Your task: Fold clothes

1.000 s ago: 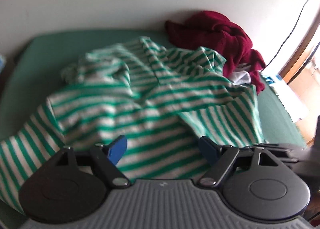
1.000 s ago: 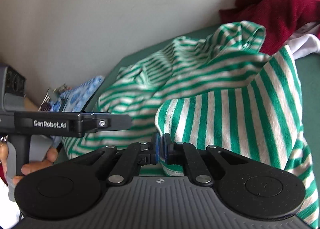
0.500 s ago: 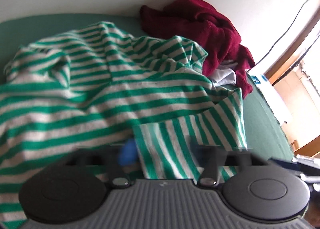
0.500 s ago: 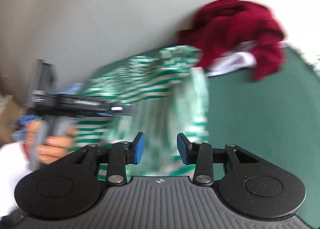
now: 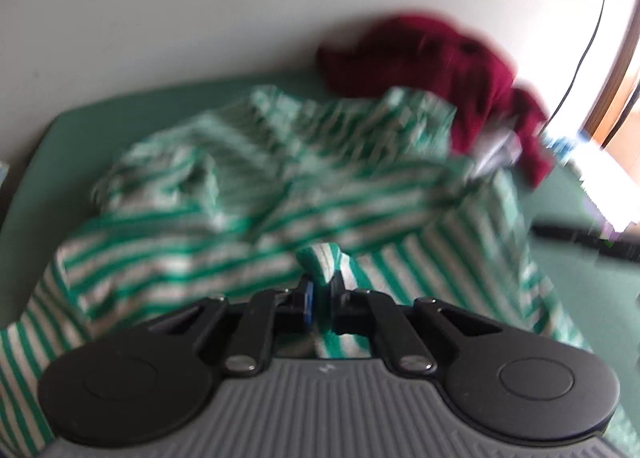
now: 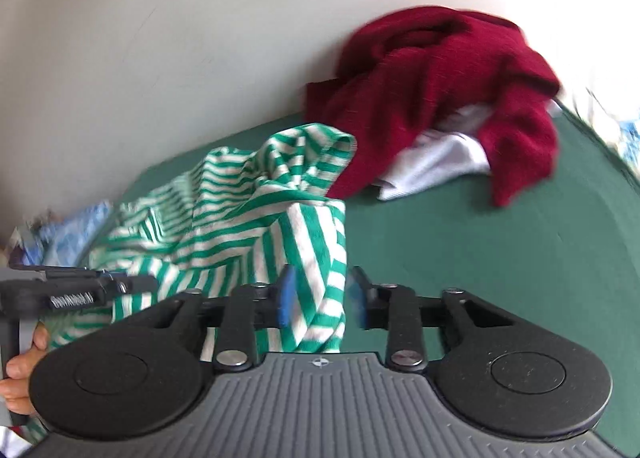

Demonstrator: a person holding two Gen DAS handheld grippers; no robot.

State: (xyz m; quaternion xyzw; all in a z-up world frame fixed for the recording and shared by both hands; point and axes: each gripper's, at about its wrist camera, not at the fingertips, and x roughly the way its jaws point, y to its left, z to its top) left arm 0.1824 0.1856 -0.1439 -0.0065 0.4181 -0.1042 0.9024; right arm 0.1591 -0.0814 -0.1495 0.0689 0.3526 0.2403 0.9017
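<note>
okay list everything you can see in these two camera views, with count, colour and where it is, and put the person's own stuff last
striped shirt: one, green and white, crumpled across the middle of the green surface.
red garment: one, dark red, heaped against the wall at the back.
white garment: one, white, partly under the red garment.
green surface: one, dark green, under all the clothes.
wall: one, off-white, behind the surface.
patterned cloth: one, blue and white, at the surface's far left edge; blurred.
cable: one, dark, running down the wall at right.
left tool: one, black with blue pads, shut on a fold of the striped shirt.
right tool: one, black with blue pads, jaws closing, shirt edge between them.
hand: one, holding the left tool's handle.
</note>
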